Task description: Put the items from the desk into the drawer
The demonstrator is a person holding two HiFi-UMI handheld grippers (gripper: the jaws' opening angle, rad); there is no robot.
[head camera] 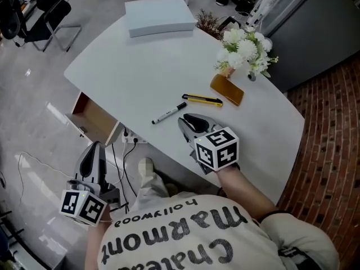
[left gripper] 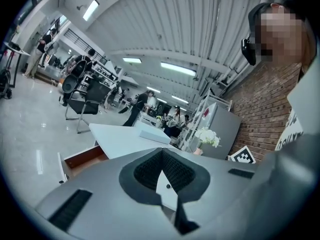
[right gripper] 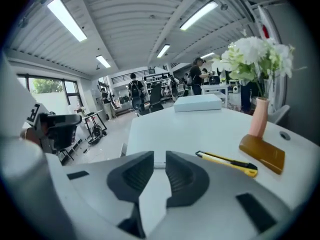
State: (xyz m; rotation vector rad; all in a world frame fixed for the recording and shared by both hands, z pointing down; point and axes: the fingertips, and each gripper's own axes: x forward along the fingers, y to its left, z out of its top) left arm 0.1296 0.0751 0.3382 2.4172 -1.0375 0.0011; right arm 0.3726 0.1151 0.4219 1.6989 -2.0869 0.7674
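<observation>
We read words in one place only: the light shirt (head camera: 185, 235) at six o'clock in the head view. Its dark print stands upside down to us. Nearest the collar, small letters spell "hollywood". Below that, larger letters spell "Marmont". The biggest line begins "Chatea" and runs off at the frame's lower edge.

The right cube (head camera: 217, 148), at the shirt's twelve o'clock, and the left cube (head camera: 83, 206), at its nine o'clock, carry black-and-white square markers, patterns without letters or numbers. In the left gripper view a red mark on the white panel (left gripper: 206, 113) is too small to read.
</observation>
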